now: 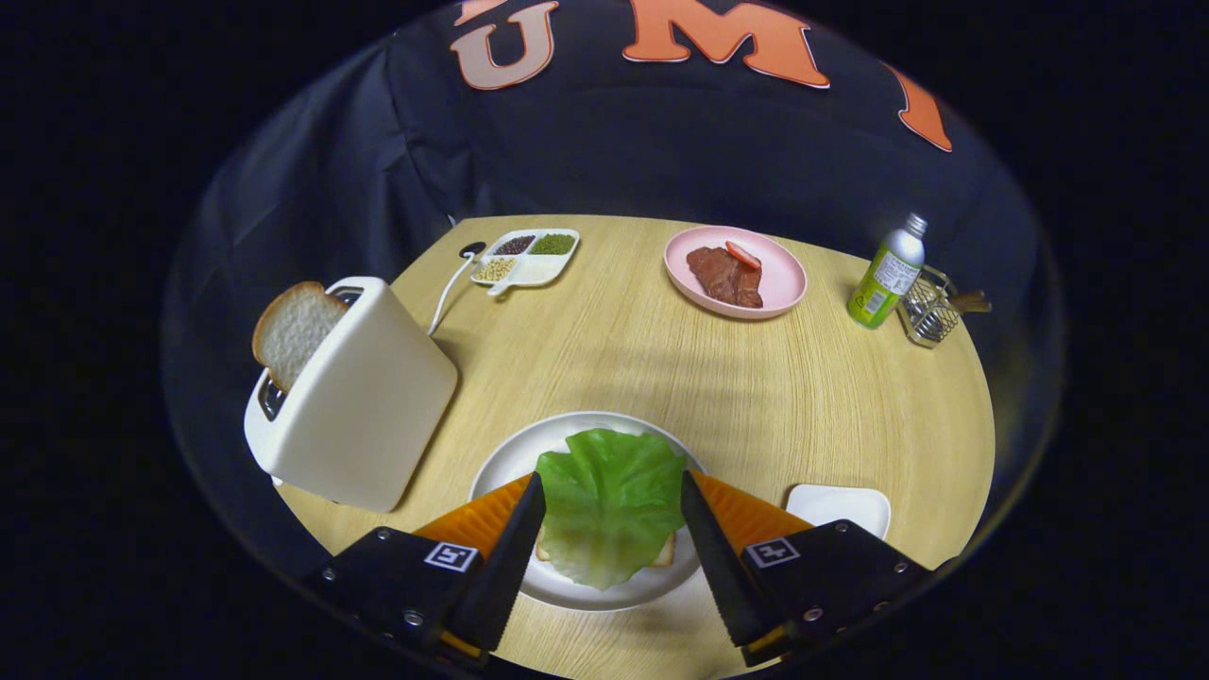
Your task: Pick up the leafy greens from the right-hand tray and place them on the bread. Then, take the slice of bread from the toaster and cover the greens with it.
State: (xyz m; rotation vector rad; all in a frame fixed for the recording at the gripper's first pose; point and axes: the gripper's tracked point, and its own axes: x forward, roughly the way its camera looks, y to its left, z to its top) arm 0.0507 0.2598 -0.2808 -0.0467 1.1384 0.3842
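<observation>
Nearest to us, our tool point(612, 505) stands wide, its two fingers spread to either side of the lettuce leaf point(609, 501) and holding nothing. We see the leaf lying on the bread point(664, 552) — only a corner and edge of the slice peep out beneath it — and both rest on the white plate point(505, 458). Just beside the plate, toward the right finger, sits a small white tray point(841, 505), which we take to be where the leaf came from.

We judge the first half done, so the risk now lies in leaving. If we pull away low, a finger could snag the leaf's curled edge and drag it off the bread, since it lies loose and light.

Further along the worktop point(661, 378), to our left, the toaster point(354, 397) holds the second slice of bread point(291, 331), standing well proud of the slot. Gripping it too near the top crust could let it swing or slip; squeezing hard could crush the crumb. Tugging at a slant might tip the toaster.

Beyond stand a divided dish point(529, 260), a pink plate point(779, 279) with meat, a bottle point(886, 274) and a wire basket point(930, 312) — well apart from our path.
</observation>
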